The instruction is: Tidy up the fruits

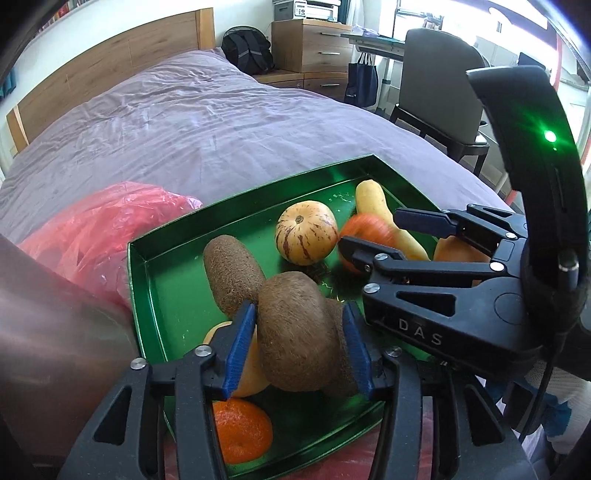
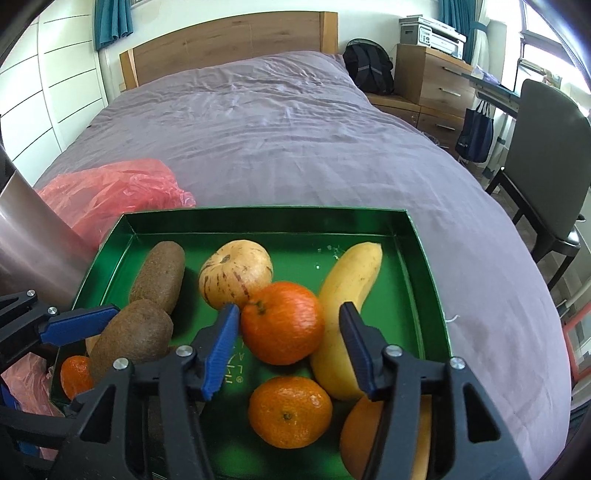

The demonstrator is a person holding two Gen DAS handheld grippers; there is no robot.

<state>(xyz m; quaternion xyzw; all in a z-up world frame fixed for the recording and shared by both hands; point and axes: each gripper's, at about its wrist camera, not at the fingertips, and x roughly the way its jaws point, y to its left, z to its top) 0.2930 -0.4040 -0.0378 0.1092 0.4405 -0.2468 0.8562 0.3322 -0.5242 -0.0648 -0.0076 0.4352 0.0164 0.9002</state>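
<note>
Fuzzy brown skin covers the oval kiwi we see pinched between the left gripper's ribbed blue pads, above the glossy green metal tray; "DAS" marks the right gripper's black body. In the right view, the right gripper stands spread over a dimpled orange mandarin, beside a smooth yellow banana.

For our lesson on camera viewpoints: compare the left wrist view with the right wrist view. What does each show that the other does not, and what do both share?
Only the left wrist view shows the right gripper's black body from outside, with a green light on its handle, and the blue pads either side of a kiwi.

Only the right wrist view shows white wardrobe doors, teal curtains and the tangerine nearest the camera, whole.

Both show the green tray on the purple bed, the striped melon, a banana, the red plastic bag and a chair.
</note>
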